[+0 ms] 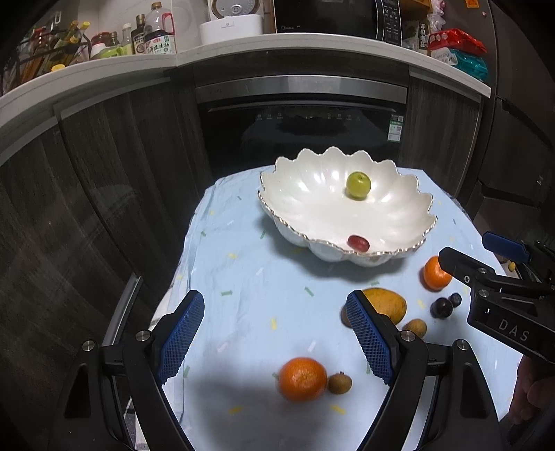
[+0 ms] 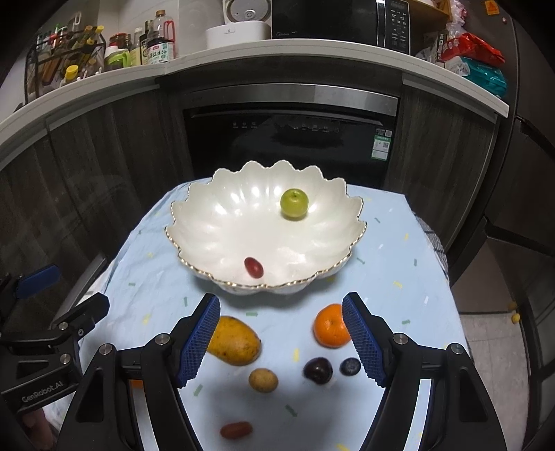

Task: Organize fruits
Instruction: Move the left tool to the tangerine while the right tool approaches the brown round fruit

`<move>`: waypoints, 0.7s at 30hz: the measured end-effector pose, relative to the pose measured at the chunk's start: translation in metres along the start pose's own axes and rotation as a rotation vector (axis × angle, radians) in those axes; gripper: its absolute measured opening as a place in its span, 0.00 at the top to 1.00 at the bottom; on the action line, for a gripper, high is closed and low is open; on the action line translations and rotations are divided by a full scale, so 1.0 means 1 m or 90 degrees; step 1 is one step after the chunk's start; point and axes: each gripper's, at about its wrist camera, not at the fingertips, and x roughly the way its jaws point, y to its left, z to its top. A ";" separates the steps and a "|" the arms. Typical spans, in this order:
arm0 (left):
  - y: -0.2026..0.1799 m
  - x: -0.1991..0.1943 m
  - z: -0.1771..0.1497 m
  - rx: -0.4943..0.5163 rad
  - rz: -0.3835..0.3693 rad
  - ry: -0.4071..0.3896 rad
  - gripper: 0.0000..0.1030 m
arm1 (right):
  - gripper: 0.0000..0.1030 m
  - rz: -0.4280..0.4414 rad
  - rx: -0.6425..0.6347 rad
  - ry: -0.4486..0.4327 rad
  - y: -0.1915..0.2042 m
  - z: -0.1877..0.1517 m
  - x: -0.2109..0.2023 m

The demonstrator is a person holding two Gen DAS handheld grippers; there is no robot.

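A white scalloped bowl (image 1: 312, 197) (image 2: 225, 222) stands on the blue cloth and holds a green fruit (image 1: 358, 185) (image 2: 294, 203) and a red grape tomato (image 1: 358, 243) (image 2: 253, 267). My left gripper (image 1: 275, 336) is open and empty above the cloth, with an orange (image 1: 302, 379) and a small brown fruit (image 1: 340, 382) in front of it. My right gripper (image 2: 281, 340) is open and empty, over a mango (image 2: 234, 341), a second orange (image 2: 329, 326), a tan round fruit (image 2: 263, 380), a dark plum (image 2: 317, 370), a blueberry (image 2: 349, 366) and a red tomato (image 2: 236, 430).
The table's blue cloth (image 1: 242, 277) ends close to dark cabinets and a dishwasher (image 1: 301, 128). A counter above carries bottles (image 1: 152, 34) and a microwave (image 1: 333, 15). The right gripper's body (image 1: 499, 295) shows at the right of the left wrist view.
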 end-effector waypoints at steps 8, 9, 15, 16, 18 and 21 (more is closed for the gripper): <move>-0.003 0.004 -0.016 0.002 -0.003 0.020 0.18 | 0.28 0.002 -0.006 0.016 0.000 -0.013 0.005; -0.004 0.005 -0.018 0.003 -0.003 0.023 0.18 | 0.28 0.002 -0.006 0.018 0.000 -0.014 0.006; -0.004 0.010 -0.028 0.001 -0.003 0.039 0.18 | 0.28 0.002 -0.011 0.028 0.000 -0.024 0.010; -0.005 0.011 -0.029 0.001 -0.003 0.042 0.18 | 0.28 0.003 -0.012 0.029 0.000 -0.025 0.011; -0.005 0.013 -0.032 -0.001 -0.003 0.046 0.18 | 0.28 0.003 -0.013 0.032 0.001 -0.027 0.012; -0.006 0.017 -0.035 -0.004 -0.005 0.055 0.18 | 0.28 0.005 -0.014 0.037 0.001 -0.032 0.015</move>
